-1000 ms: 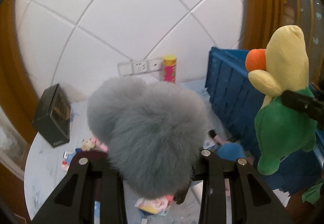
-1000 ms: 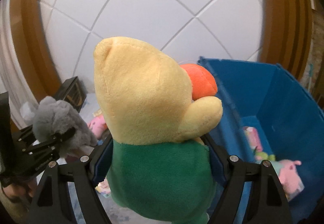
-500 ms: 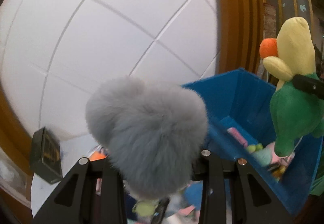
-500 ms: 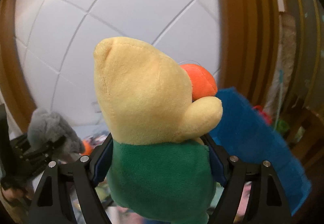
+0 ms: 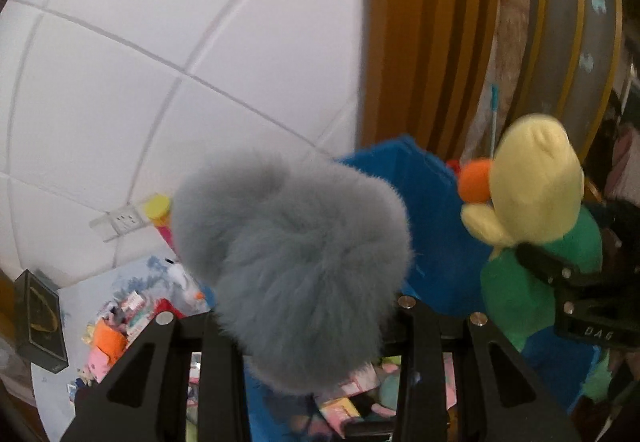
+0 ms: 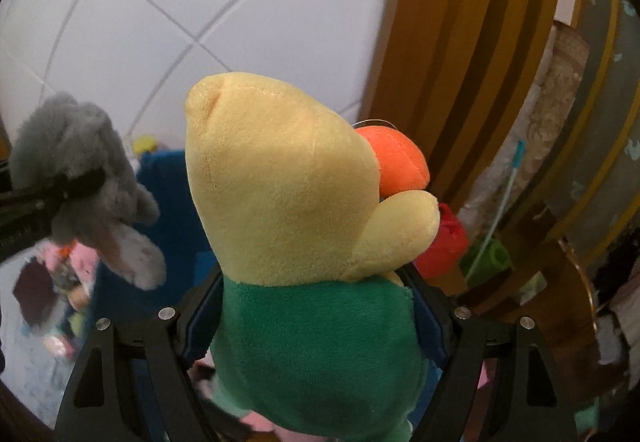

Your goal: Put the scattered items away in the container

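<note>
My left gripper (image 5: 296,326) is shut on a fluffy grey plush toy (image 5: 292,266), held up over the near edge of the blue container (image 5: 424,210). My right gripper (image 6: 316,318) is shut on a yellow and green plush duck (image 6: 288,210) with an orange beak, held up to the right of the grey toy. The duck also shows in the left wrist view (image 5: 532,210), and the grey toy in the right wrist view (image 6: 80,170). Several small items lie inside the container (image 5: 352,398). The toys hide both grippers' fingertips.
Scattered small items (image 5: 120,326) lie on the white table at lower left, near a dark box (image 5: 40,318). A yellow-lidded tube (image 5: 158,208) and a wall socket (image 5: 120,220) stand by the tiled wall. A wooden frame (image 6: 460,82) rises at right.
Both grippers have swung with their toys still held. The left view now looks down on the container's near edge, with the table items back in sight at lower left.
</note>
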A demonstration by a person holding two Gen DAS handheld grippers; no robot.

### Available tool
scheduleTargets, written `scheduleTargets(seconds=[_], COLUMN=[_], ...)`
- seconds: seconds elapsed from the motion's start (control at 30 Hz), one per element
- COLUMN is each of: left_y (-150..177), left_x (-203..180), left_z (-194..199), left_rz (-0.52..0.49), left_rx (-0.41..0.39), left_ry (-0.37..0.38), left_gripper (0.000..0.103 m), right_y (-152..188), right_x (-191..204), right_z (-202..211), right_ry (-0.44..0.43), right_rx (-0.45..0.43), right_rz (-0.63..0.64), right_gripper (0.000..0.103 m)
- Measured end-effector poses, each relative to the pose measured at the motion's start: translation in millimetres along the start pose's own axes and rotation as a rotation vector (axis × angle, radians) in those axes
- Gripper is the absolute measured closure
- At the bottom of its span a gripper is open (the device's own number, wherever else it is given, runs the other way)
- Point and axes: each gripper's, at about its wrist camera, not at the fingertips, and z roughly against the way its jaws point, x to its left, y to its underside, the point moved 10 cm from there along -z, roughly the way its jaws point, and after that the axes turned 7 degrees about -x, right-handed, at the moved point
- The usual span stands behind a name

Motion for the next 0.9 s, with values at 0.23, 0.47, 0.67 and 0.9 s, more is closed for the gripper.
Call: scheduleTargets(seconds=[0.23, 0.47, 0.67, 0.9], left_y=[29, 32, 40, 45], left_x=[-18, -20, -5, 21], left_z=[-38, -29, -12, 28], left_rz=[-0.010, -0.031, -0.029, -0.007], left_rx=[0.099, 0.079, 0.078, 0.040], left_ry=[-0.014, -0.040, -0.054, -0.047], left_gripper=[0.067, 0.019, 0.019, 0.019], right_y=[23, 18, 15, -1], right_x=[-12, -14, -12, 12], right_z=[-47, -44, -28, 2], right_ry=[-0.055, -0.079, -0.038, -0.018], right_rx=[0.054, 0.030, 0.027, 0.007], right_rz=[-0.015, -0.034, -0.030, 0.005], right_gripper=[0.022, 0.000, 0.000, 0.000])
